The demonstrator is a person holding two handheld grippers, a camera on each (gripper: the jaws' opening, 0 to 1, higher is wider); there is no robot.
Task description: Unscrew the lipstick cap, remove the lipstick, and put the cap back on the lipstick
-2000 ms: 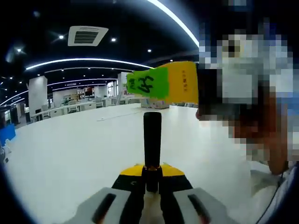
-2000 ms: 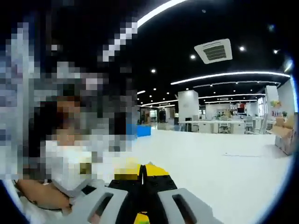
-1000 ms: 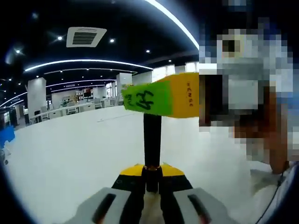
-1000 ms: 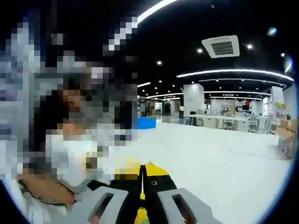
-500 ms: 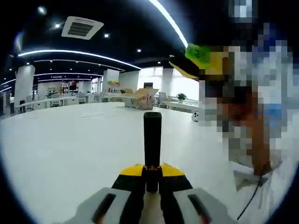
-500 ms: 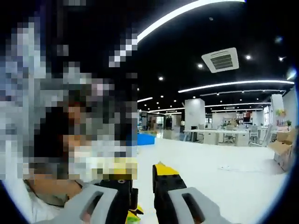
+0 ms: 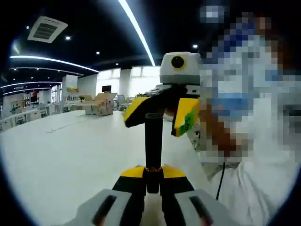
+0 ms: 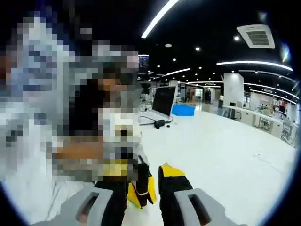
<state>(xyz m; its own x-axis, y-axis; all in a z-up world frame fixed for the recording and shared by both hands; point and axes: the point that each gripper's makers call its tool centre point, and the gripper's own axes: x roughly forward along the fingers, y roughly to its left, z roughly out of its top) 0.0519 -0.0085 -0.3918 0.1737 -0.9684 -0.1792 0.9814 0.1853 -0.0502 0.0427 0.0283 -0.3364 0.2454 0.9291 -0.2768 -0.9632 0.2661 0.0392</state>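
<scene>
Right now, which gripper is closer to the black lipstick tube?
Left. The left gripper is shut on the black lipstick tube, holding its lower end. The right gripper hovers open around the tube's top, not visibly touching.

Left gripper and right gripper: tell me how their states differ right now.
The left gripper is shut on the black lipstick, which stands up from its jaws; the right gripper is open and holds nothing. In the left gripper view, the right gripper's jaws straddle the lipstick's top. Both have yellow-tipped black jaws.
</scene>
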